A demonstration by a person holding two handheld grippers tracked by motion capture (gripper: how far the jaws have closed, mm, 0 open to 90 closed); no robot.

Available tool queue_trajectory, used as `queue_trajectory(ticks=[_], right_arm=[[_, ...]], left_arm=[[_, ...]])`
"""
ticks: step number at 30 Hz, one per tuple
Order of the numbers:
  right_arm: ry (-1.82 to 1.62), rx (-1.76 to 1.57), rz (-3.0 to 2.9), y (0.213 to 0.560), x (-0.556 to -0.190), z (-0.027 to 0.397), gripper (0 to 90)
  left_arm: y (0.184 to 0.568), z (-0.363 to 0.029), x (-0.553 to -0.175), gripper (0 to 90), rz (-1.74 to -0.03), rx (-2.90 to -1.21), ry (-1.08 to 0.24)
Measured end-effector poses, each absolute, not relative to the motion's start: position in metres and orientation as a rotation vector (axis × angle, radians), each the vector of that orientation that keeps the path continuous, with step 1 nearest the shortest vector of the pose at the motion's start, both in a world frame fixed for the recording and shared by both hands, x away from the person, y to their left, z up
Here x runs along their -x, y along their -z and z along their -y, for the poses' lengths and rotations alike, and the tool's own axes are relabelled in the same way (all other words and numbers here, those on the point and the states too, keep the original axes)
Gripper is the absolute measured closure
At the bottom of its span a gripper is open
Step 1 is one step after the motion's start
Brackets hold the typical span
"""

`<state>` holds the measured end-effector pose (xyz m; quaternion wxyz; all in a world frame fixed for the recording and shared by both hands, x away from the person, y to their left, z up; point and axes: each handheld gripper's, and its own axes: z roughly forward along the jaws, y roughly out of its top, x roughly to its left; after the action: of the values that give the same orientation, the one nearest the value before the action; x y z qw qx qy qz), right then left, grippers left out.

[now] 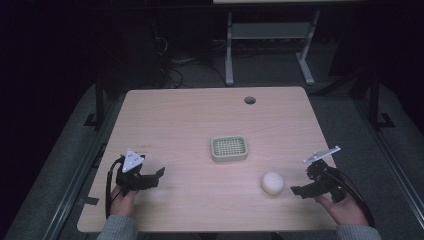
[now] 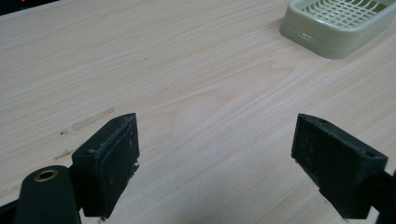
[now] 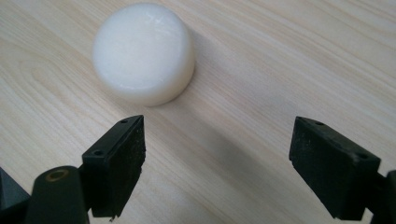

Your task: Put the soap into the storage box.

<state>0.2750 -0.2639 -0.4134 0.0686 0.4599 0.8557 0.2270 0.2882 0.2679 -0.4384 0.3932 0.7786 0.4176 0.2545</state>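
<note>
The white soap bar [image 1: 272, 183] is lying on the desk [image 1: 175, 120] near the front edge, toward the front right corner. It is a round, smooth, puck-like block, and it is sitting flat, apart from everything else. Just behind it and toward the middle of the desk, the pale green soap dish [image 1: 229, 148] is resting with its slotted grid facing up and nothing in it.

You are holding the right gripper [image 1: 301, 190] just beside the soap, on the side nearer the desk's right edge, with its jaws spread wide and holding nothing. In the right gripper view the soap [image 3: 143, 52] is sitting ahead of the jaws and off toward the left one, not between them.

You are holding the left gripper [image 1: 156, 177] near the front left corner, well apart from the soap. Its jaws are also spread wide and empty, hanging over bare wood, with the dish [image 2: 337, 25] ahead of it at the upper right of the left gripper view.

The step in hand looks like closing in on the soap with the right gripper. To do it well, you are probably best shifting sideways until the soap is centred between the jaws, keeping low to the desk, and squeezing across its widest part. The rounded surface looks slippery, so a slow, level grip seems wise.
</note>
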Motion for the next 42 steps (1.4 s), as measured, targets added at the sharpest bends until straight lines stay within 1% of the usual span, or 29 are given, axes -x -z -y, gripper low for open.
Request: queue_trajectory(ticks=[20, 42], right_arm=[[-0.655, -1.291, -2.651, 0.399, -0.287, 0.243, 18.2], [-0.615, -1.215, -2.707, 0.393, -0.298, 0.224, 18.2]], left_arm=[[0.438, -0.268, -0.288, 14.8, -1.061, -1.973, -0.644], [0.437, -0.269, -0.288, 14.8, -1.057, -1.968, -0.650]])
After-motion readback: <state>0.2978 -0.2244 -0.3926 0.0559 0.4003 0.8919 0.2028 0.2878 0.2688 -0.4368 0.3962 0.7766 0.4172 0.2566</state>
